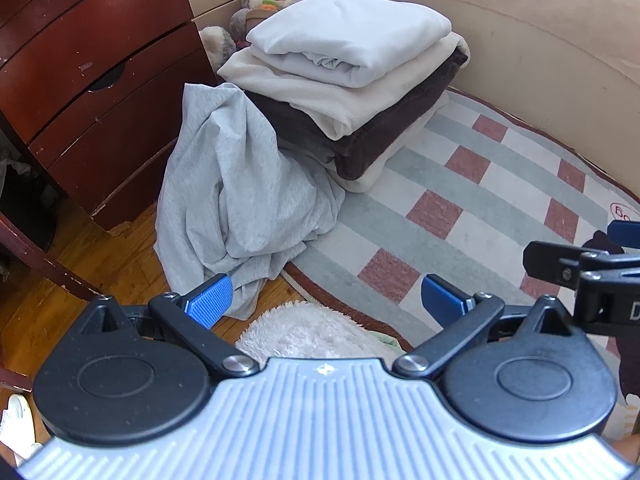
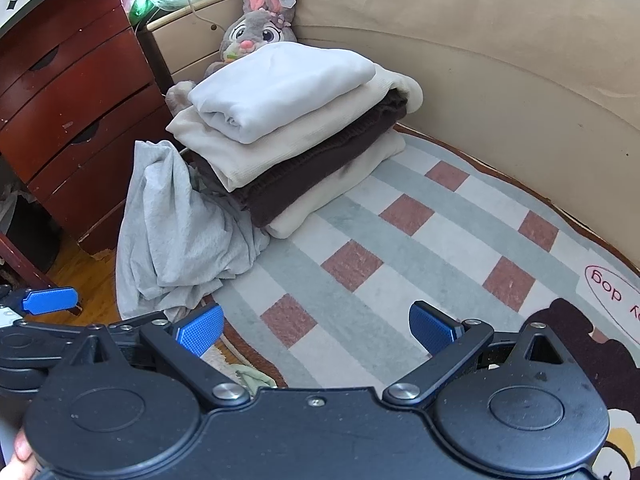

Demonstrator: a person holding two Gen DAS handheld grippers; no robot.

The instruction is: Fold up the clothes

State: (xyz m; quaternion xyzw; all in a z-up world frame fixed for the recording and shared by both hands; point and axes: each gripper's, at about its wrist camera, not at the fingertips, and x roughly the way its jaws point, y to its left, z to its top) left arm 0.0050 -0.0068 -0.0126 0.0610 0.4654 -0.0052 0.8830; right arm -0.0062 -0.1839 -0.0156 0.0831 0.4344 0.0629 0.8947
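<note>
Left wrist view showed my left gripper (image 1: 324,300) and right gripper (image 2: 316,328) both spread and empty above the checked rug (image 1: 460,184), four pieces stacked, so I judged the next move was gripping the crumpled grey garment (image 1: 236,184) beside that stack (image 1: 352,80).

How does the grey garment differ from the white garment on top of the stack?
The grey garment is unfolded and crumpled; the white garment is folded into a neat rectangle. The grey garment lies at the rug's edge, spilling onto the wooden floor and leaning against the stack; the white garment rests on top of the stack, above the cream garment. Neither is touched by a gripper.
</note>
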